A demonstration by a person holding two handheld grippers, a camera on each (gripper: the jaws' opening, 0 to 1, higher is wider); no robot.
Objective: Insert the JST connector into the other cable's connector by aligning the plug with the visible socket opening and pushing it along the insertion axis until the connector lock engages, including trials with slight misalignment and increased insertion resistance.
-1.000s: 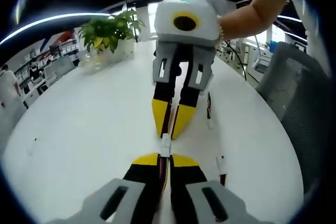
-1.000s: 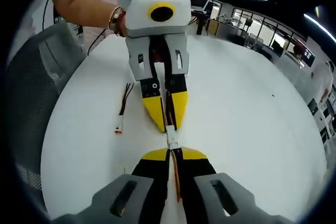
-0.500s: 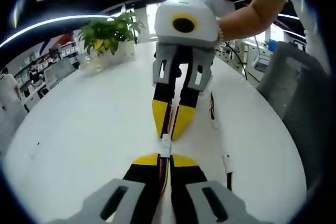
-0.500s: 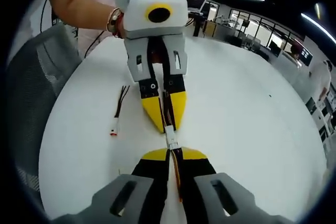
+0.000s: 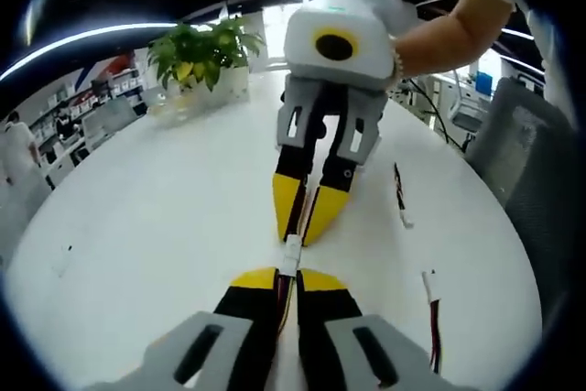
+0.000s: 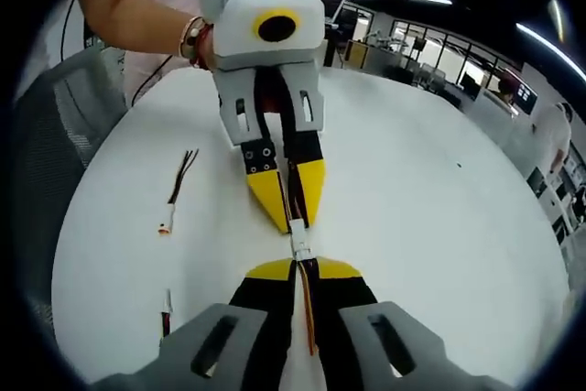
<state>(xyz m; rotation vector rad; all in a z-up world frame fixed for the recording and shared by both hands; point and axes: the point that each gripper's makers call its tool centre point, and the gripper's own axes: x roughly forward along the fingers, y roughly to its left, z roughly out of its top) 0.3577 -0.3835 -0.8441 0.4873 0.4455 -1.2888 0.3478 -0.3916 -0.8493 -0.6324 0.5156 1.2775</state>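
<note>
Two small white JST connectors meet end to end between the facing grippers (image 5: 290, 253) (image 6: 300, 244); I cannot tell how deep the plug sits. In the left gripper view my left gripper (image 5: 286, 274) is shut on its cable, whose red and yellow wires run back between the jaws. The right gripper (image 5: 304, 237) faces it from above, shut on the other cable. In the right gripper view my right gripper (image 6: 299, 265) is shut on its wired connector, and the left gripper (image 6: 295, 223) points down at it, nearly tip to tip.
The white round table (image 5: 165, 199) carries spare cables with white connectors (image 5: 401, 203) (image 5: 431, 295) (image 6: 172, 197) (image 6: 167, 307). A potted plant (image 5: 197, 54) stands at the far edge. A grey mesh chair (image 5: 531, 162) sits beside the table. A person's arms hold both grippers.
Both views have swung sideways, so the spare cables and the plant sit elsewhere in the pictures. The grippers and the joined connectors keep their pose relative to each other.
</note>
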